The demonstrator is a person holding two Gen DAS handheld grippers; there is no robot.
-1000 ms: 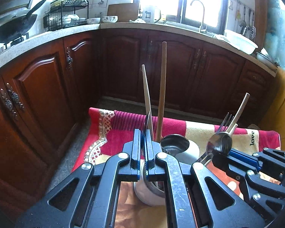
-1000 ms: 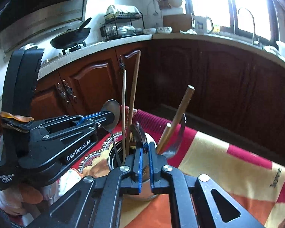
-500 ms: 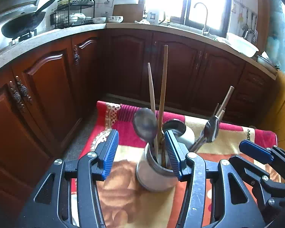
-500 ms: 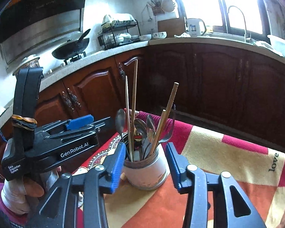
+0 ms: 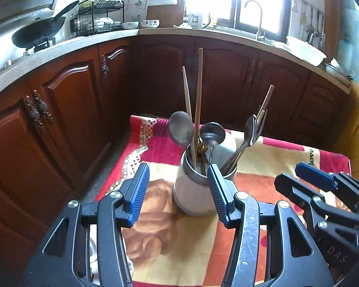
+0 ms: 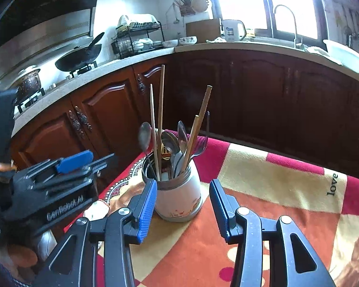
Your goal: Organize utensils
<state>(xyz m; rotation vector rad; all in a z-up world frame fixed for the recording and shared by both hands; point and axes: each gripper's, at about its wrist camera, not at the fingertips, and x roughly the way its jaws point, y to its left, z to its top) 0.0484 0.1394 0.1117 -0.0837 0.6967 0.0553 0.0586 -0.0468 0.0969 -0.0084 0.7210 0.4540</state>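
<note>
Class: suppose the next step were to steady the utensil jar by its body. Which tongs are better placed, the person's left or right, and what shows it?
Right, probably. The right tongs stand open with the jar between their pads. The left tongs are open too, but the jar sits off-centre toward one pad.

A patterned cloth (image 6: 263,177) covers the table, apparently; utensil jar (image 6: 179,198) stands on it.
</note>
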